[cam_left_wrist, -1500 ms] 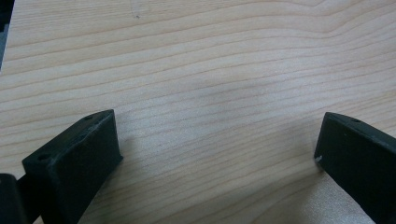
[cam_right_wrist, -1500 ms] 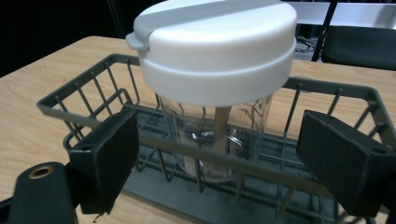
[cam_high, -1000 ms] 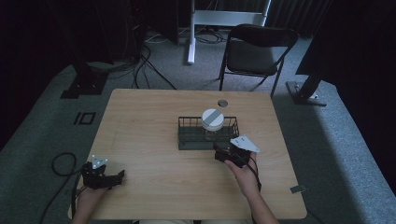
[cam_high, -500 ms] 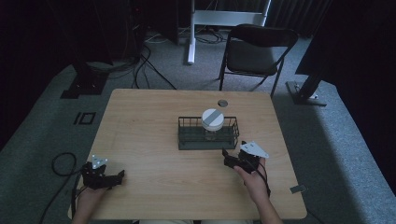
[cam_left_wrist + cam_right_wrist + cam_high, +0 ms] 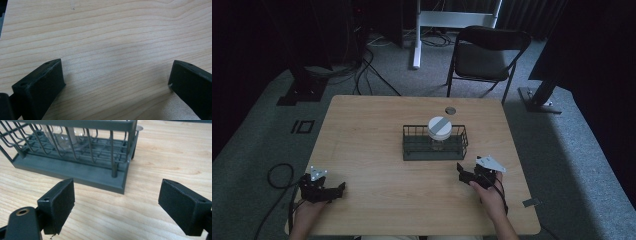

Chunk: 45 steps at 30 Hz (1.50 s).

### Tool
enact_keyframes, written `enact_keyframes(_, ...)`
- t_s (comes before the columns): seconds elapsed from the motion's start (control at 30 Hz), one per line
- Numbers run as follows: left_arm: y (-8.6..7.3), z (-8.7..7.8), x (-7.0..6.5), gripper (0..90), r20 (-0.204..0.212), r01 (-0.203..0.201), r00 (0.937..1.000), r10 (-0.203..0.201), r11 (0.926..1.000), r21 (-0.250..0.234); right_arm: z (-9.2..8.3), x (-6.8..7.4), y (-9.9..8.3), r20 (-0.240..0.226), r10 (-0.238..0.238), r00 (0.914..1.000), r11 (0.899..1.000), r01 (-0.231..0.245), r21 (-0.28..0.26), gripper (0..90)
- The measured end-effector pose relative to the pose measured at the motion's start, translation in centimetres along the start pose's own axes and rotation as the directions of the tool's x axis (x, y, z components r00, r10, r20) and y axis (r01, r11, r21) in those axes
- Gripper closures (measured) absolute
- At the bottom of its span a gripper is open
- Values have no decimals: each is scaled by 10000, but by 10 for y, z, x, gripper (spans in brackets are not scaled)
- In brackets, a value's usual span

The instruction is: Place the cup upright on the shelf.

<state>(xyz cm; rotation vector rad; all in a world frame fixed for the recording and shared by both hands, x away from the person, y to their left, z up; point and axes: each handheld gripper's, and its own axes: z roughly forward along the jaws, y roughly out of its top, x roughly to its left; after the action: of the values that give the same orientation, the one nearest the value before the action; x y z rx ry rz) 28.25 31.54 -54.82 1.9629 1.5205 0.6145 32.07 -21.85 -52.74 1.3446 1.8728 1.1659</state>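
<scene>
On the wooden table, mid-way across and a bit toward the far side, sits a dark wire basket w/ a glass jar standing upright inside it, grey-white lid on top. Right gripper rests near the table's near-right edge, just near-right of the basket, apart from it, not touching; grey 3-cornered plate on top, person's hand behind it. Right gripper view: both black jaws spread wide w/ nothing between them, bare wood below, basket's near corner close ahead, jar's clear glass seen thru the wires at far left. Left gripper sits at the near-left corner of the table, well apart from basket & jar, cable trailing off the left edge to the floor. Left gripper view: jaws also wide apart, empty, just wood grain under them. Small round grommet in the tabletop just beyond the basket, near far edge. Folding chair stands on the carpet past the table's far-right side
</scene>
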Motion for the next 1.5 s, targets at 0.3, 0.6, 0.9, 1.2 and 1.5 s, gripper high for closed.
enact_keyframes(0.3, 0, 0, 0, 2, 4, -9, 10000, 9, 10000, 8, -1, -10, -8, 41, -156, 9999, 9994, 155, 301, 131)
enact_keyframes(0.6, 0, 0, 0, 2, 5, -17, 10000, 17, 10000, 15, -4, -23, -14, 111, -299, 9995, 9976, 291, 635, 132)
enact_keyframes(0.9, 0, 0, 0, 2, 3, -27, 10000, 27, 10000, 26, -5, -36, -20, 482, -108, 9988, 9950, 59, 999, 130)
enact_keyframes(1.2, 0, 0, 0, 2, 3, -26, 10000, 26, 10000, 26, -5, -46, -23, 720, 77, 9974, 9914, -170, 1299, 130)
enact_keyframes(1.5, 0, 0, 0, 2, 3, -31, 10000, 31, 10000, 28, -4, -50, -24, 770, 109, 9970, 9808, -257, 1931, 130)
